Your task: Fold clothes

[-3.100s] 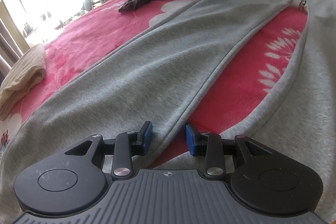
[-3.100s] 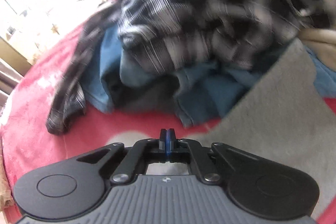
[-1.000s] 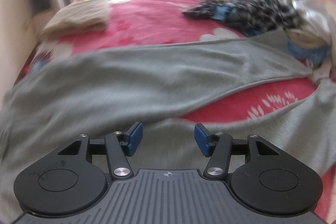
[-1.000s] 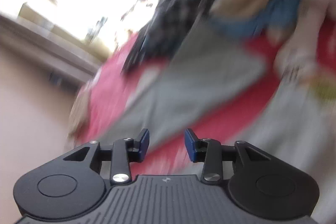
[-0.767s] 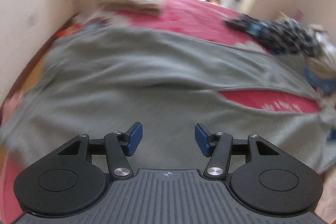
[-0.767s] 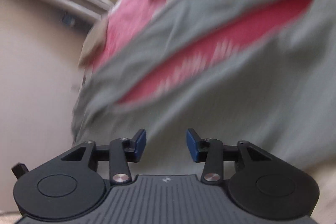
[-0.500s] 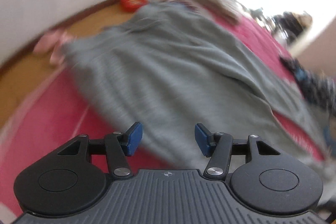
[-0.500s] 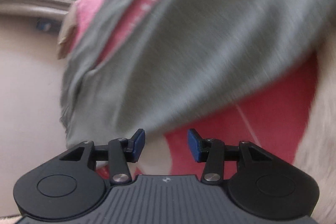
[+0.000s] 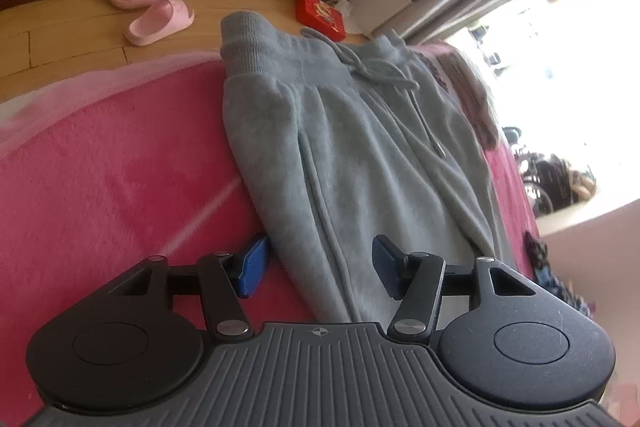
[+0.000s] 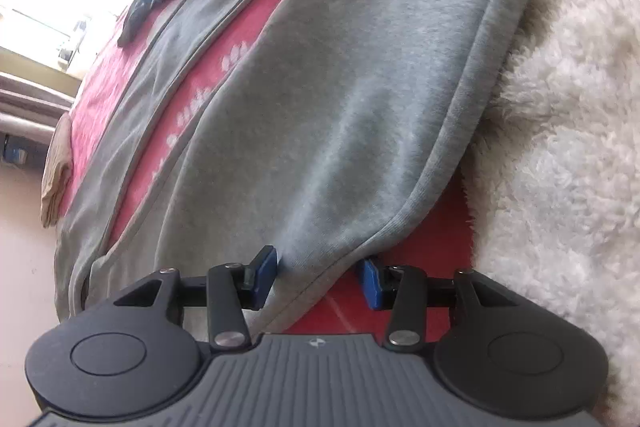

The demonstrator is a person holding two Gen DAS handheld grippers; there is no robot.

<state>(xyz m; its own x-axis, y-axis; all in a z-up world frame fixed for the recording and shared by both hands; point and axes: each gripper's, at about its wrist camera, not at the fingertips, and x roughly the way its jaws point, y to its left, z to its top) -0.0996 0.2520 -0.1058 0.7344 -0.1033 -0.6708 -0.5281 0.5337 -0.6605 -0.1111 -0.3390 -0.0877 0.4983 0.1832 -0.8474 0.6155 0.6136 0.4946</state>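
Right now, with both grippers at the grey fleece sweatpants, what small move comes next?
Probably close both. The left gripper straddles the grey fleece sweatpants' side edge below the waistband; the right gripper brackets the hem edge of a leg. Both stand open with cloth between, ready to pinch.

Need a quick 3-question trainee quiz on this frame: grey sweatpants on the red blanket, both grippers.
1. True or false: the left gripper is shut on the grey sweatpants.
2. What footwear lies on the wooden floor?
3. What borders the sweatpants' edge beside the right gripper? A) white fleecy fabric B) cardboard box

Key:
1. False: its fingers stand apart, astride the fabric edge.
2. Pink slippers.
3. A, white fleecy fabric.
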